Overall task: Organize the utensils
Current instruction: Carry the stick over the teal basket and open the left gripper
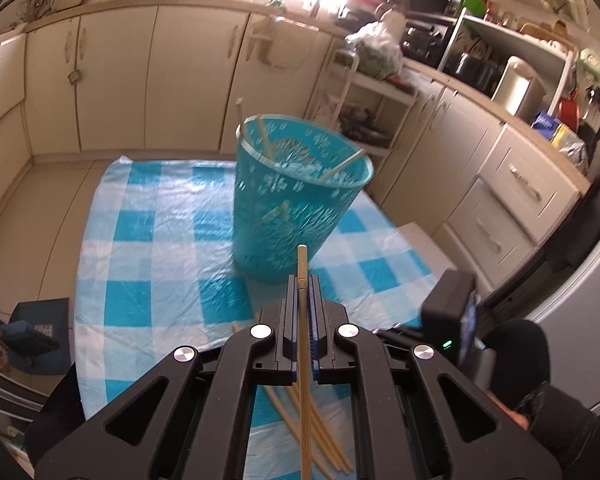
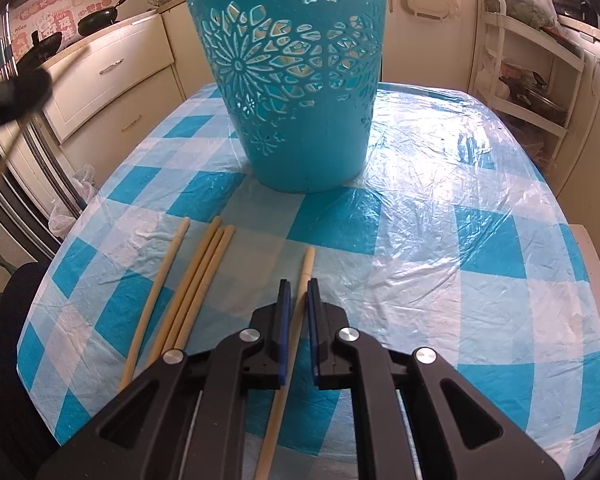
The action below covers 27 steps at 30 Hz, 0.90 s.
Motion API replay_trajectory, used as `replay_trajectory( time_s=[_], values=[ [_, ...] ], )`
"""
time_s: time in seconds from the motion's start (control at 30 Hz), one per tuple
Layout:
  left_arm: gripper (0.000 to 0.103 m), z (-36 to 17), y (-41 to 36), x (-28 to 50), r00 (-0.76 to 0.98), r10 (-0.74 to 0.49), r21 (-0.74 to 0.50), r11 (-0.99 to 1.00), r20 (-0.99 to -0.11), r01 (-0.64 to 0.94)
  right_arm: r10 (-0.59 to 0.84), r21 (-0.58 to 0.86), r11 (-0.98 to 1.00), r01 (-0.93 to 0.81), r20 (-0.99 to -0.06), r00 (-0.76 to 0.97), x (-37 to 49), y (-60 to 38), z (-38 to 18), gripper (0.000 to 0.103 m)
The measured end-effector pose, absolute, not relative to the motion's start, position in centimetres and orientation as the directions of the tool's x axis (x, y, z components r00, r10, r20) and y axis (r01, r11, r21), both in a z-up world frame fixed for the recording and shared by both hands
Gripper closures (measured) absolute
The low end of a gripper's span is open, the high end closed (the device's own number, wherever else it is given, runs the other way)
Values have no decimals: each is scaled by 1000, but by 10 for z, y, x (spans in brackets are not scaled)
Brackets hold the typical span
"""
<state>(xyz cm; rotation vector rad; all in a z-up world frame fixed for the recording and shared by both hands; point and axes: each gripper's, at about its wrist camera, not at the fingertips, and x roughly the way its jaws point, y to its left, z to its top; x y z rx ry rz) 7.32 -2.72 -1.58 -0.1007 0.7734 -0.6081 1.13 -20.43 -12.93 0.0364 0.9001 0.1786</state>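
A single chopstick [image 1: 302, 320] is clamped between the narrowed jaws of the left gripper [image 1: 303, 280], raised above the table [image 1: 152, 216] on the near side of the teal perforated basket [image 1: 296, 200]. Several chopsticks already lean inside the basket.

The right gripper [image 2: 297, 286] is held low over the table, its jaws slightly apart around a lying chopstick [image 2: 300, 300]; contact with the pads cannot be confirmed. Four loose chopsticks [image 2: 188, 280] lie to the left of it, in front of the basket.

Risks are judged as follows:
- The lightweight basket may be tipped or pushed if its rim is struck by the carried chopstick.
- The long chopstick may pivot in the pads.
- The plastic tablecloth [image 2: 440, 240] may be snagged during closure of the right gripper.
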Motion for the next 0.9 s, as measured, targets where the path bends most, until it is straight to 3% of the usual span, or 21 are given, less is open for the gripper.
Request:
replay_trajectory(
  time_s=[0.37, 0.6, 0.9],
  values=[
    [98, 50, -47, 97, 645, -591, -334, 806, -484, 488, 178, 115, 983, -140, -775, 607, 10, -205, -129, 93],
    [98, 98, -63, 131, 755, -548, -306, 834, -360, 459, 188, 122, 981, -149, -774, 605, 10, -204, -129, 89],
    [98, 108, -78, 181, 850, -448, -311, 879, -276, 362, 208, 150, 978, -144, -770, 603, 11, -207, -129, 89]
  ],
)
